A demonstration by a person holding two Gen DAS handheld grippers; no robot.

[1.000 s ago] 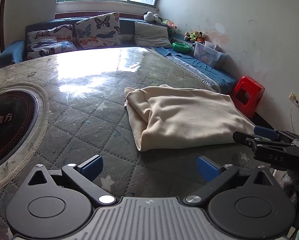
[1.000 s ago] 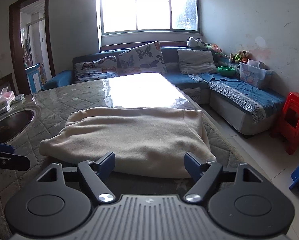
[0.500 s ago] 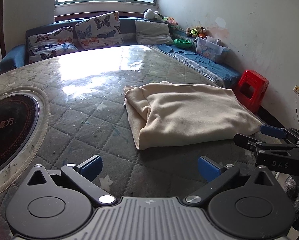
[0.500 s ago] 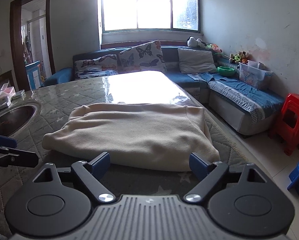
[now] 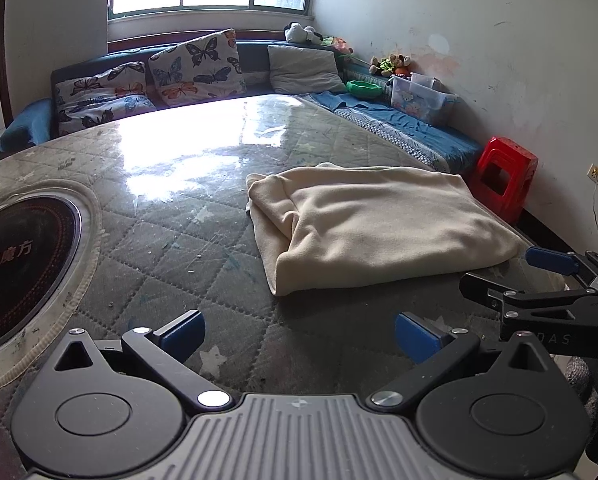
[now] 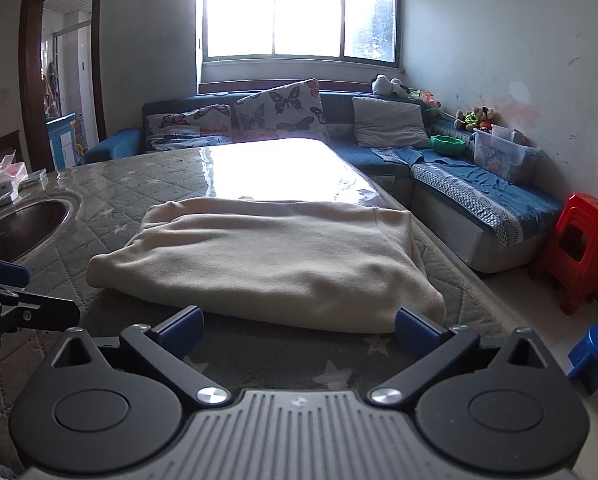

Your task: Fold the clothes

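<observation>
A cream garment lies folded into a thick rectangle on the quilted table top. In the right wrist view the same garment fills the middle, its near edge just beyond my right gripper. The right jaws are opening wide, with nothing between them. My left gripper stands open and empty over bare table, short of the garment's near left corner. The right gripper also shows at the right edge of the left wrist view, beside the garment's near right corner.
A round dark hotplate is set into the table at the left. A blue sofa with cushions runs along the far and right sides. A red stool and a blue stool stand on the floor at the right.
The right jaws have spread wider and pulled back slightly from the garment's near edge. The left gripper stays open in about the same place.
</observation>
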